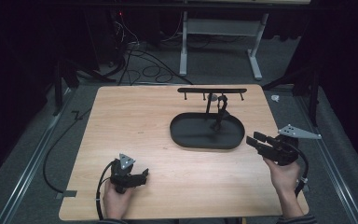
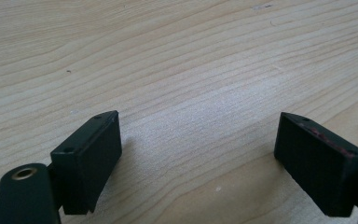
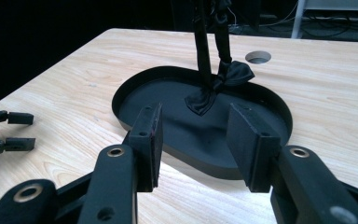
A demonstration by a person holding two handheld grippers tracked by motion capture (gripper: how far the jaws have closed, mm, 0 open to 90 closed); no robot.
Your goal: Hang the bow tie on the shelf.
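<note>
A black oval tray [image 1: 186, 135] lies on the wooden table [image 1: 135, 121], right of centre. From it rises a black T-shaped stand [image 1: 212, 90] with small hooks. A black bow tie [image 1: 221, 109] hangs from the stand by its strap, with its lower end touching the tray floor. In the right gripper view, the bow tie [image 3: 223, 81] and the tray [image 3: 130, 93] are just ahead of my right gripper [image 3: 193, 135], which is open and empty. That right gripper [image 1: 256, 139] hovers at the tray's right end. My left gripper [image 1: 142, 175] rests open near the front left, and its jaws [image 2: 198, 158] are spread over bare wood.
A round hole [image 3: 258, 57] is cut in the tabletop behind the tray. Cables [image 1: 144, 65] and a white table frame [image 1: 221, 42] lie on the floor beyond the far edge. Bare wood spreads across the table's left half.
</note>
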